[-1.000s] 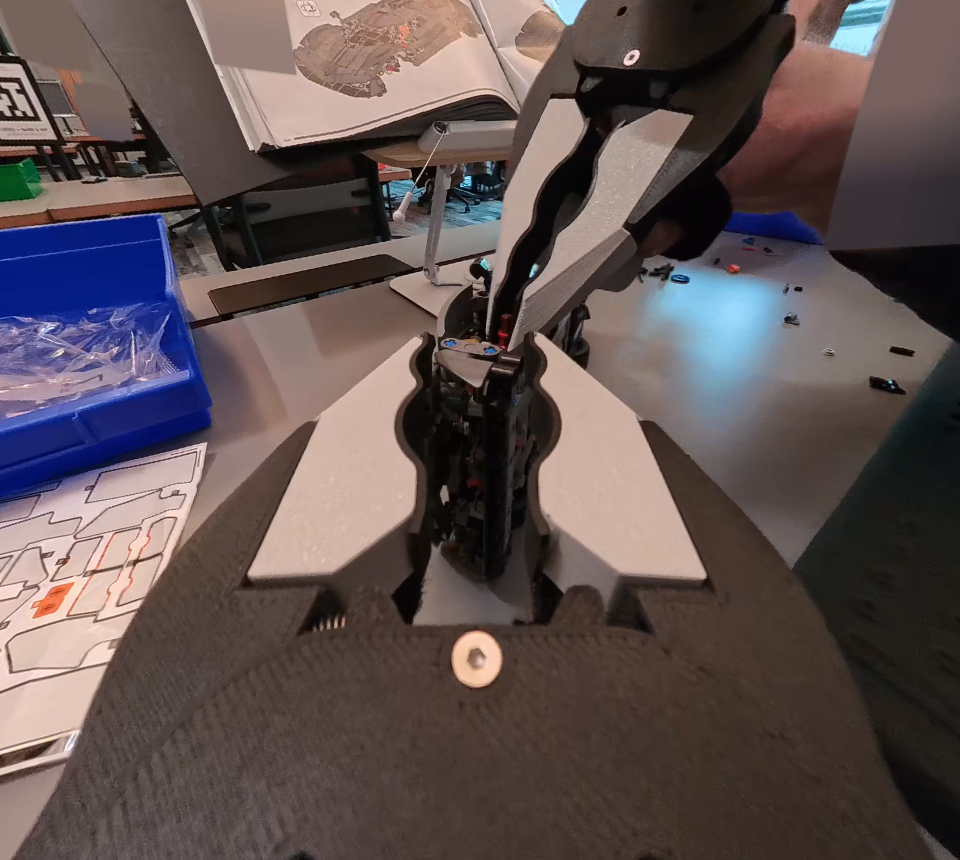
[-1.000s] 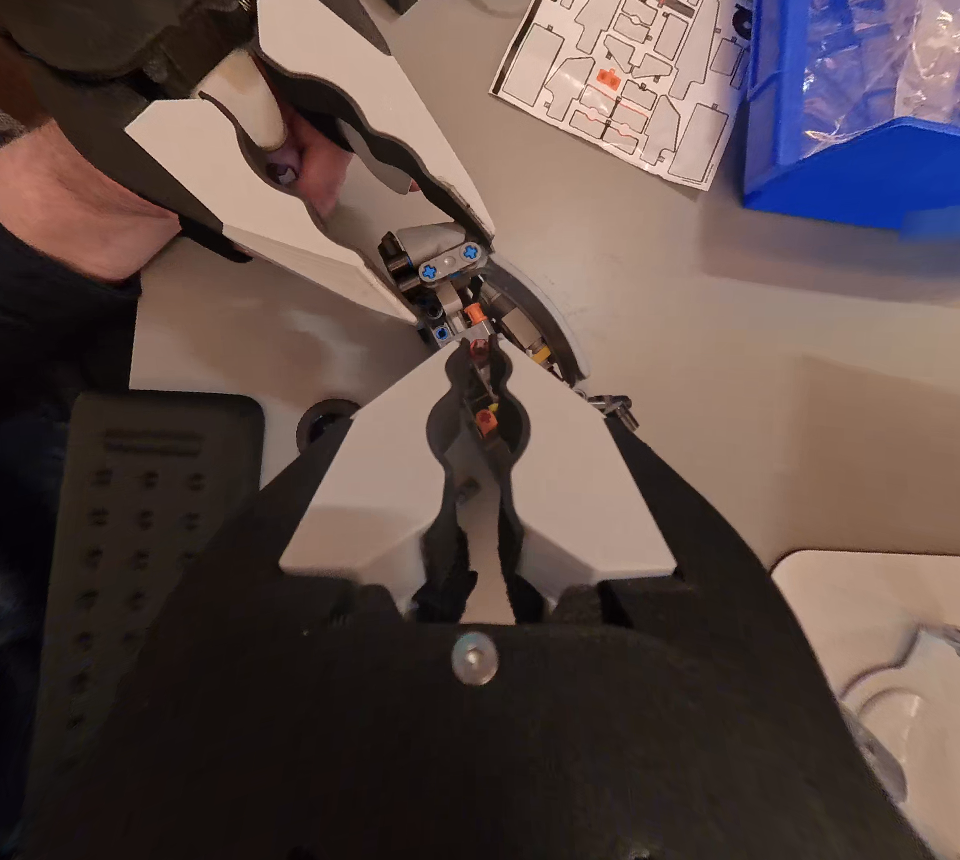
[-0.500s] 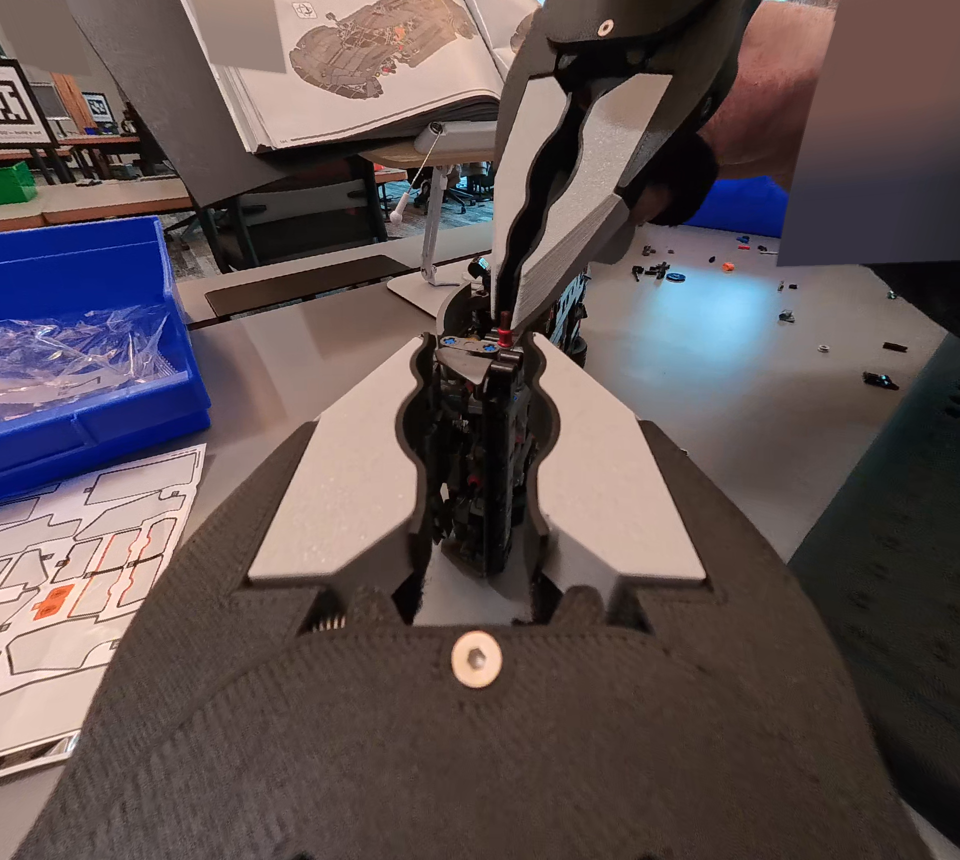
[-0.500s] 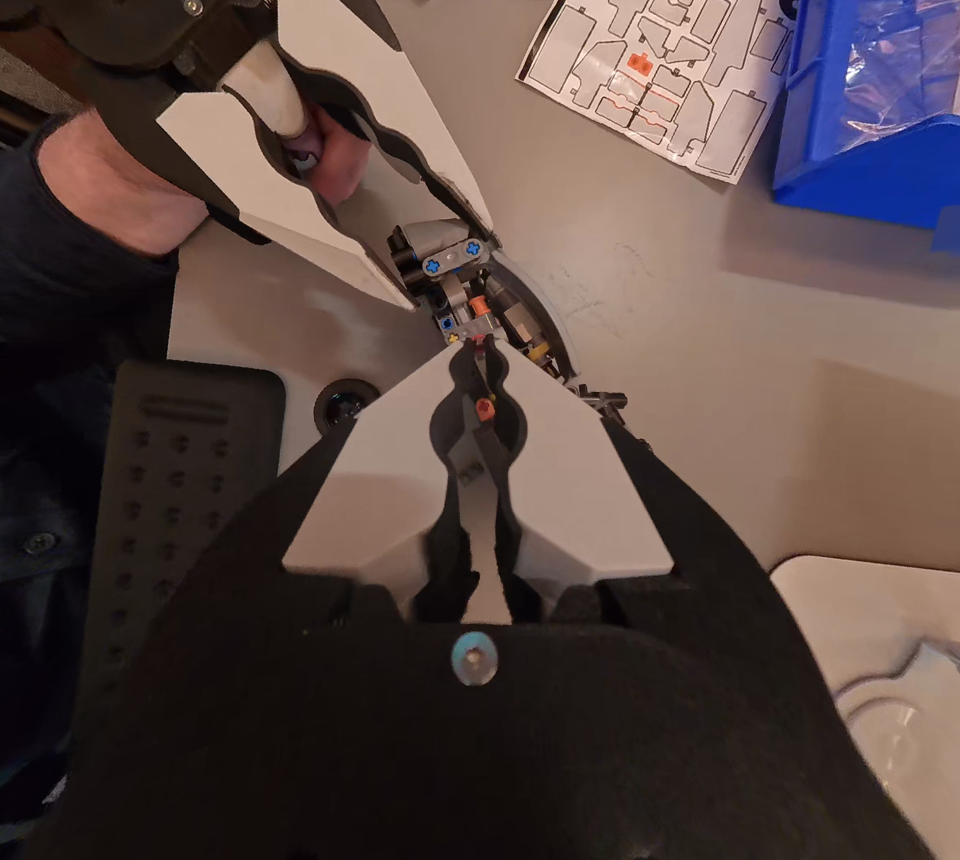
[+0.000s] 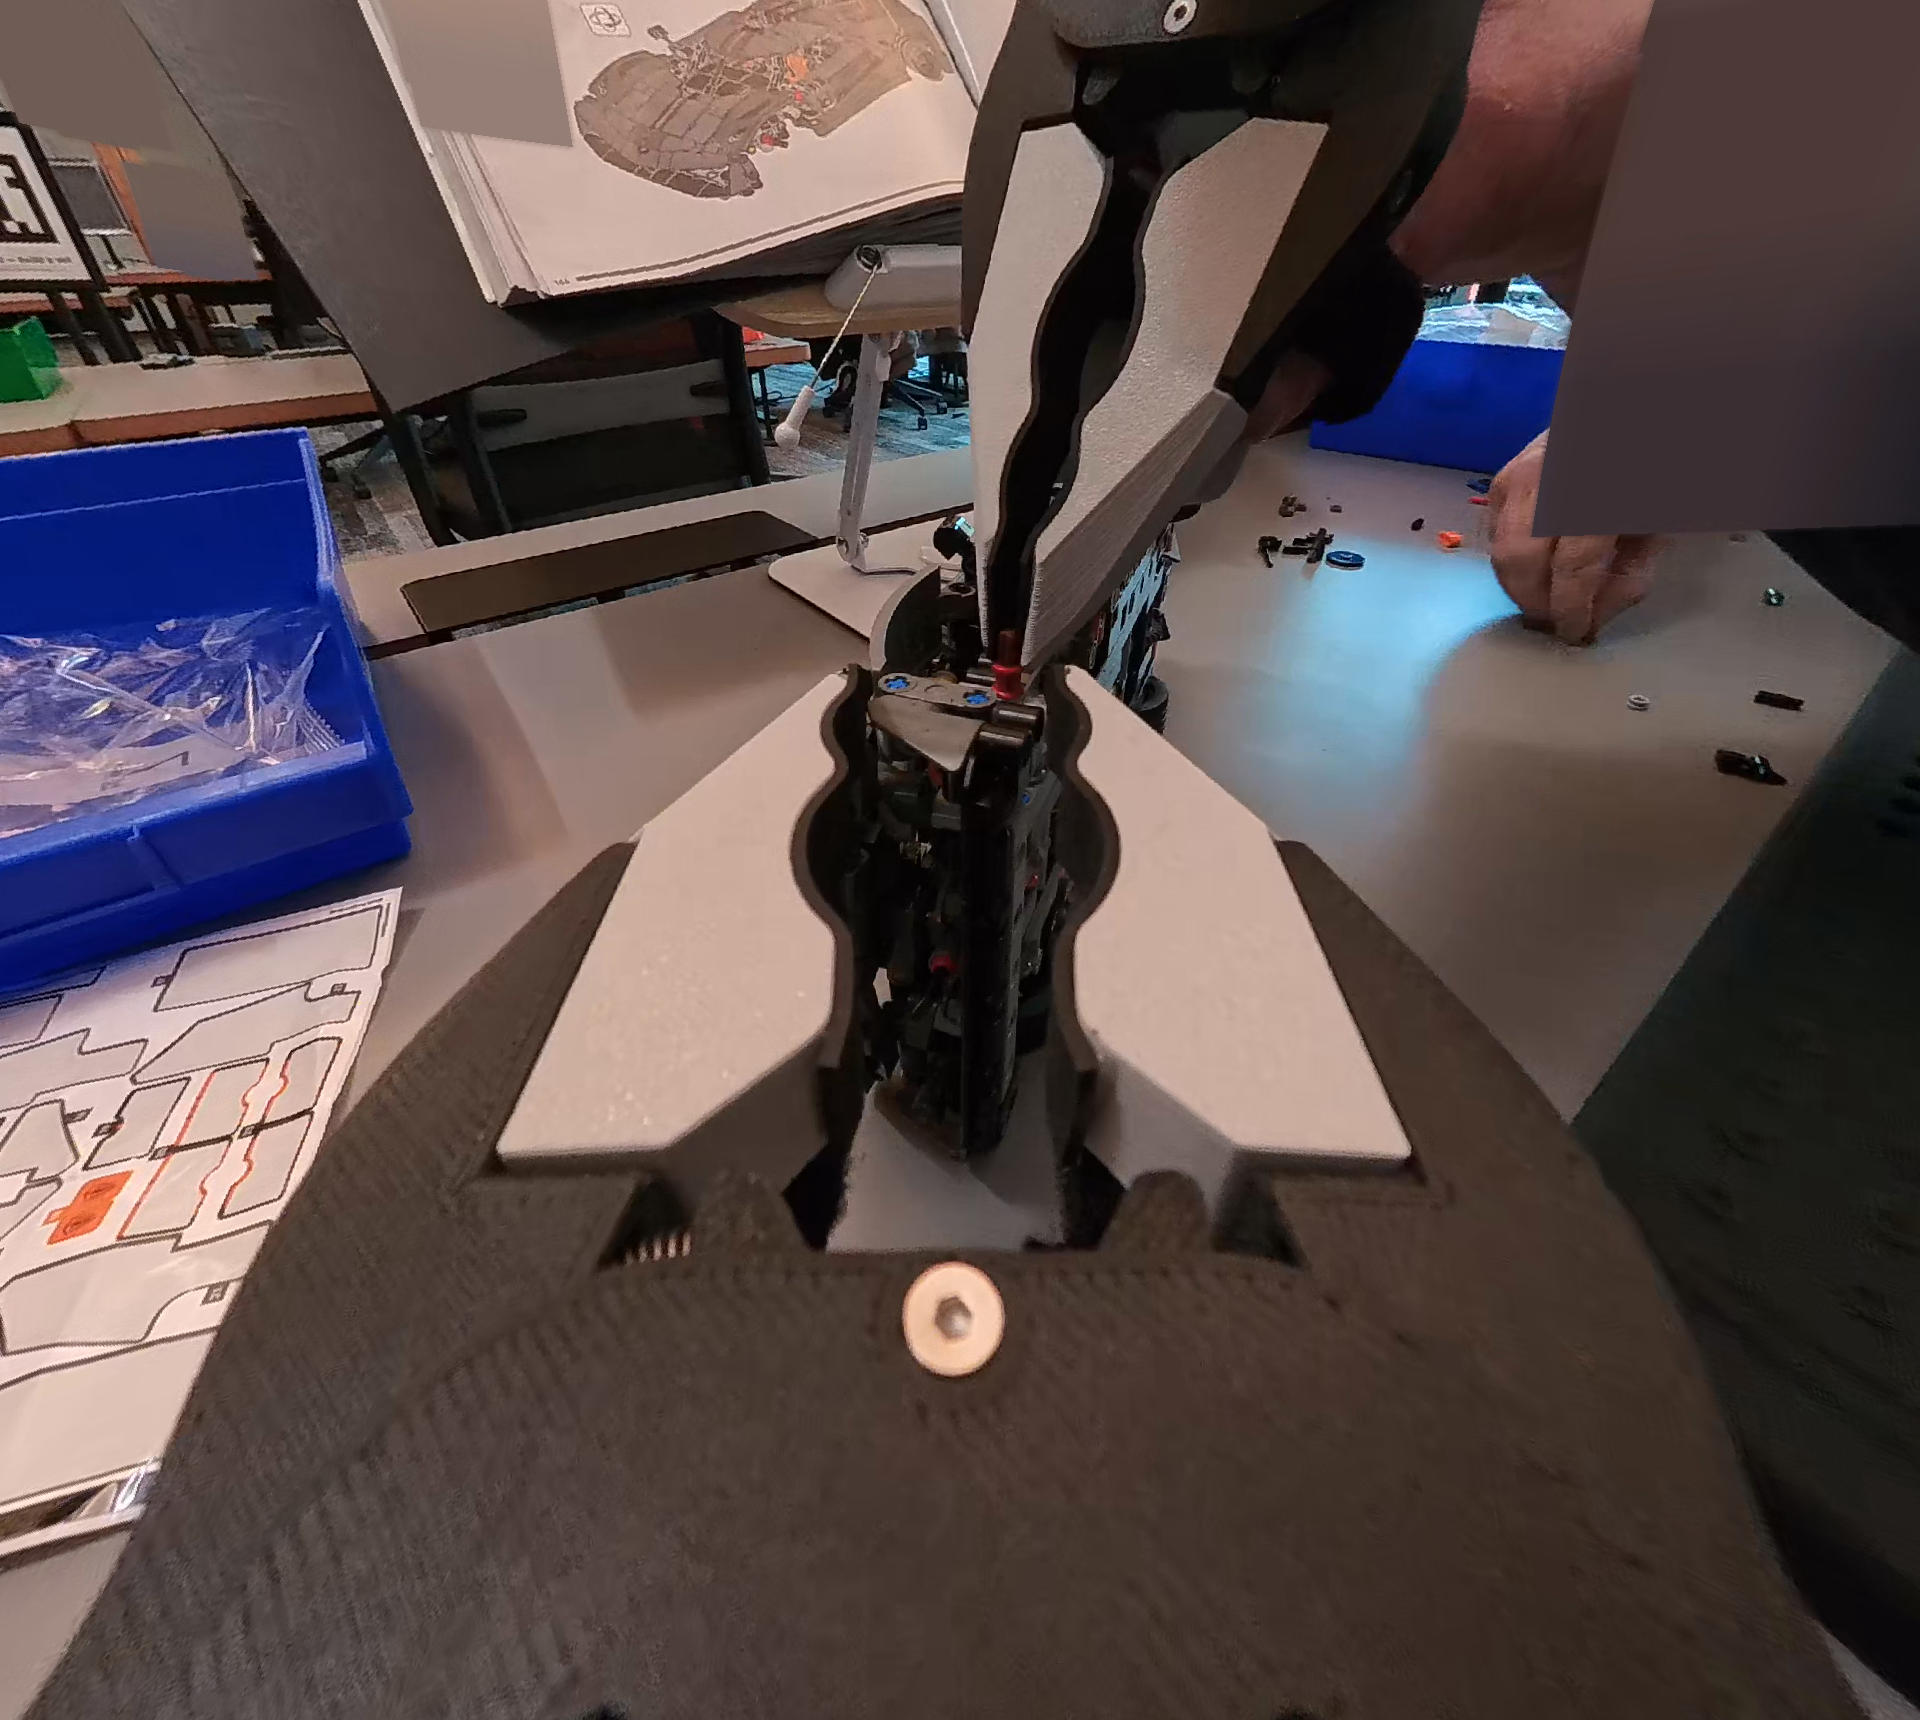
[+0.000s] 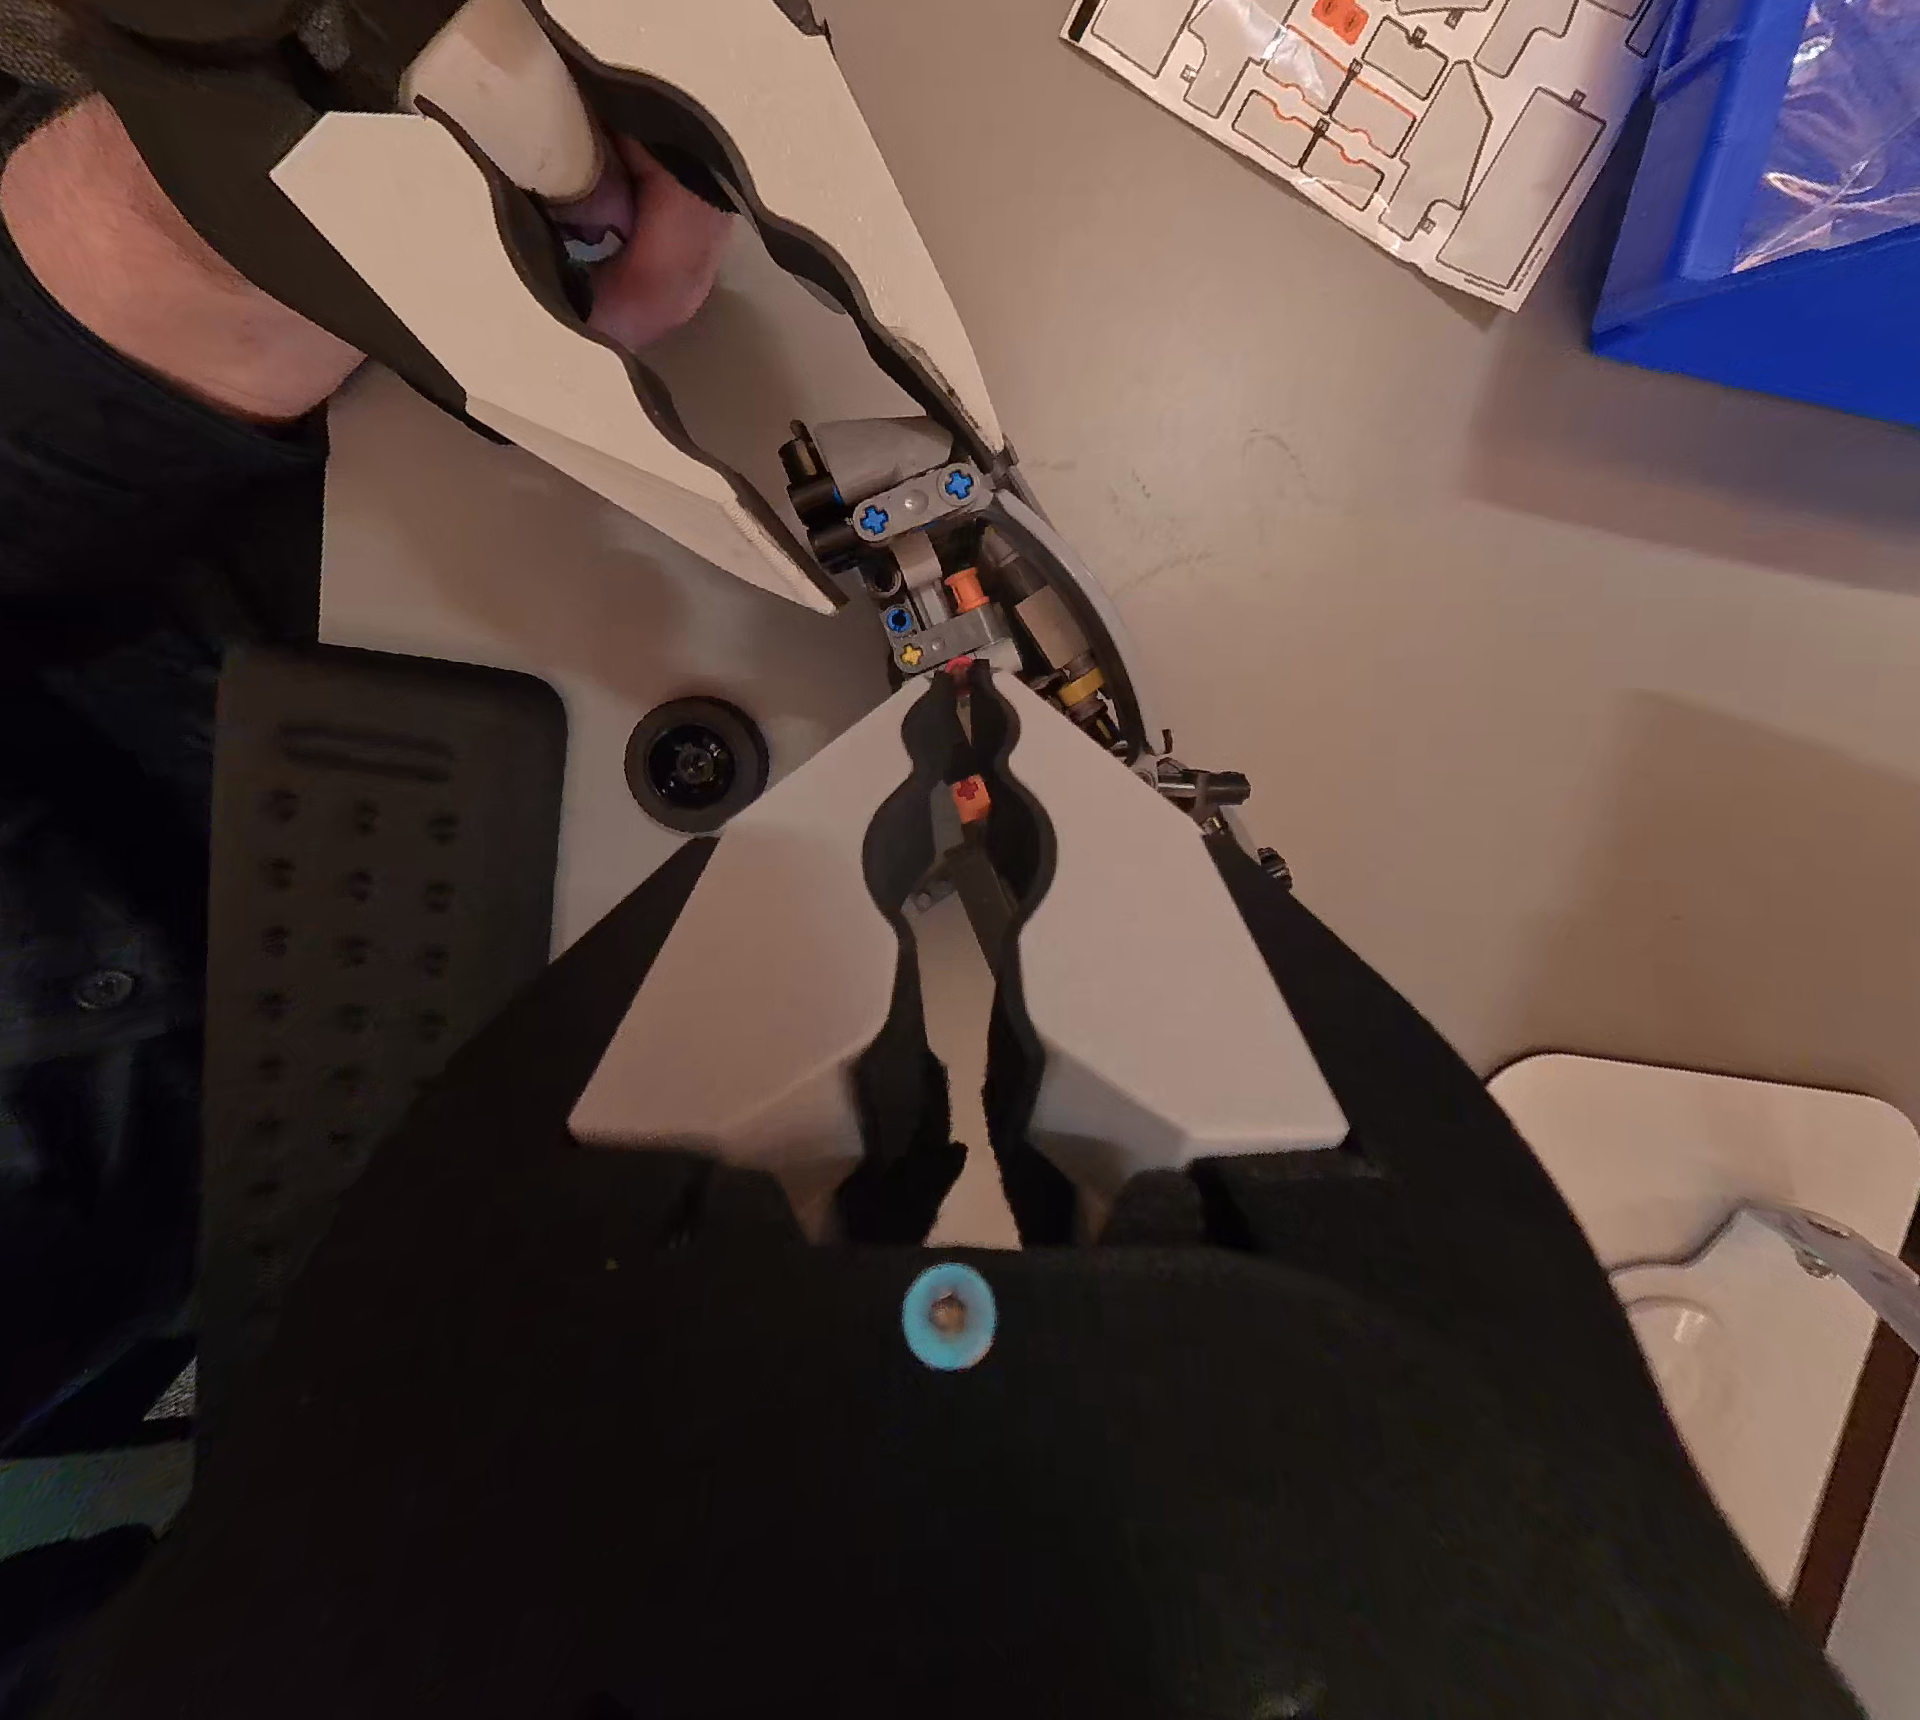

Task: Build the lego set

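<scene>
The left gripper (image 5: 951, 683) and the right gripper (image 6: 961, 683) have rough, layer-ridged matt black plastic bodies, grainy pale-grey fingers (image 5: 707, 974) and a shiny metal screw. The table (image 6: 1351, 631) is smooth, faintly sheened grey; at ten o'clock in the left wrist view a glossy blue plastic bin (image 5: 260, 829) holds crinkled clear film. The lego assembly (image 6: 925, 527) is hard, smooth plastic, and the sticker sheet (image 6: 1382, 18) is glossy paper.

Left claw (image 5: 951, 694) level, fingers clamped tight on load between them. Right claw (image 6: 958, 678) angled downward, tips pinched nearly together, bare forearm (image 5: 1538, 112) behind.
</scene>
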`<action>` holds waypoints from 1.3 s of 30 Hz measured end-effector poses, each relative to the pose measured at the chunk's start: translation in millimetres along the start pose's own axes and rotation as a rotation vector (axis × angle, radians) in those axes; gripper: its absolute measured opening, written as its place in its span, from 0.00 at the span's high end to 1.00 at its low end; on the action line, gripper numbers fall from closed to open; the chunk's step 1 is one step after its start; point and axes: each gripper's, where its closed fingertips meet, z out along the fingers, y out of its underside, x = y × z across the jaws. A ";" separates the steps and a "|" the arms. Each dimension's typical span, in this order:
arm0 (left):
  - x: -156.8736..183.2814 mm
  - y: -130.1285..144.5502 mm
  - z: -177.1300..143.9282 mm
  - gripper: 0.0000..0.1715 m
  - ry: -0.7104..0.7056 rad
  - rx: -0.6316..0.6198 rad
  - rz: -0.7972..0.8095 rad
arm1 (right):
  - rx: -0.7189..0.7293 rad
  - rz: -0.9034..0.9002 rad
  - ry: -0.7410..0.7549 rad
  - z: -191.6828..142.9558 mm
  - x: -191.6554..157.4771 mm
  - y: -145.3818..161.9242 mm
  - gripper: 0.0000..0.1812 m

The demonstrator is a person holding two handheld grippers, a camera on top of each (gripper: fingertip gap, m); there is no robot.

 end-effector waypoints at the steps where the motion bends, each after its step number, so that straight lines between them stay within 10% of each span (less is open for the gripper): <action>1: -0.3 0.1 0.1 0.82 -0.001 -0.001 0.001 | -0.009 0.001 0.001 0.0 0.0 0.2 1.00; 39: -1.3 0.5 -0.9 0.80 -0.005 -0.001 0.031 | 0.072 0.002 0.026 5.5 3.4 -1.2 0.98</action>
